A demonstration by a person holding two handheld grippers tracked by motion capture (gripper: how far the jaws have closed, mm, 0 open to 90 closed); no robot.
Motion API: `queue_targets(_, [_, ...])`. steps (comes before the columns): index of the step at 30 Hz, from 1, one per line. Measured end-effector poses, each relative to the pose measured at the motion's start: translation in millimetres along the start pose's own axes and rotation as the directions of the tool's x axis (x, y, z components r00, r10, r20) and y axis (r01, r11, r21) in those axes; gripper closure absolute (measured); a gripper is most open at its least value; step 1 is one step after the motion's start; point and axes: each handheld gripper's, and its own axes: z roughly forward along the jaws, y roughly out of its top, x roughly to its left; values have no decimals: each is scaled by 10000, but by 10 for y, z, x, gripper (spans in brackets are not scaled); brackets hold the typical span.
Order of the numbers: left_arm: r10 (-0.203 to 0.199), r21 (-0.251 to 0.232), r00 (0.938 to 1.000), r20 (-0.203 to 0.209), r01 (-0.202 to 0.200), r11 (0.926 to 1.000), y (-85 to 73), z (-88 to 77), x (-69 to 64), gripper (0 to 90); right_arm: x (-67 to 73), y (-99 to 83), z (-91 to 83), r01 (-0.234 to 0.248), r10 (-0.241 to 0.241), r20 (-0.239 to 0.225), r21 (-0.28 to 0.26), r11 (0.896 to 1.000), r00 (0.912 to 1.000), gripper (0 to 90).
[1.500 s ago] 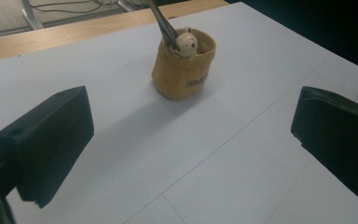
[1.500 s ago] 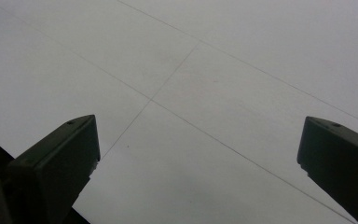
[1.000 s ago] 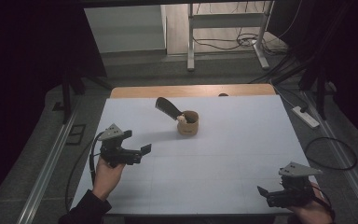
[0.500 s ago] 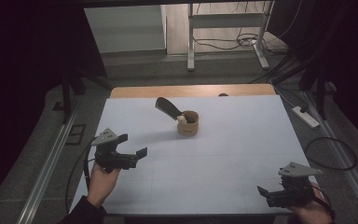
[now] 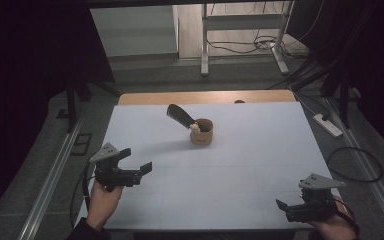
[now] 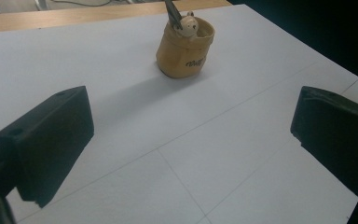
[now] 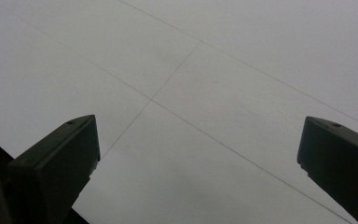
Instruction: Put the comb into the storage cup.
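White table (image 5: 260, 165) takes up the middle of the high view, a strip of bare wood along its far edge; thin grid lines cross the surface.

Your left gripper (image 5: 136, 161) sits at lower left of the high view, held in your left hand (image 5: 102, 200) just above the table's left side. Jaws spread wide, nothing between them. In the left gripper view the two black jaws stand at the left and right edges of the frame with bare table between, aimed toward the cup.

Your right gripper (image 5: 281, 205) sits at lower right of the high view, near the table's front edge, grey plate on top, jaws pointing toward frame left. In the right gripper view its jaws are wide apart over plain table, gripping nothing.

Tan cup (image 5: 202, 131), upper centre of the high view, well apart from both grippers. Upright, mouth up; dark lettering on its side in the left gripper view (image 6: 185, 48).

Dark utensil (image 5: 179, 115) stands in the cup, long axis tilted up toward upper left of the high view, broad end highest. Possibly a spatula; too dim to be sure.

Small pale object (image 6: 189, 21) at the cup's rim, beside the utensil's shaft.
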Motion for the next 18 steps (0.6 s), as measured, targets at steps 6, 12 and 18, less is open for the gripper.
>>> queue_targets(6, [41,103,9999,-161,-39,9999,-48,-60,-4,0,2,0,0,24,-24,-14,0,10000,10000,0])
queue_targets(12, [4,232,9997,-252,2,9997,-103,-97,-14,2,5,1,2,42,-42,-11,6,10000,10000,0])
queue_targets(18, [115,339,9991,-401,-102,9994,-148,-145,-38,2,6,1,3,46,-46,2,16,10000,10000,0])
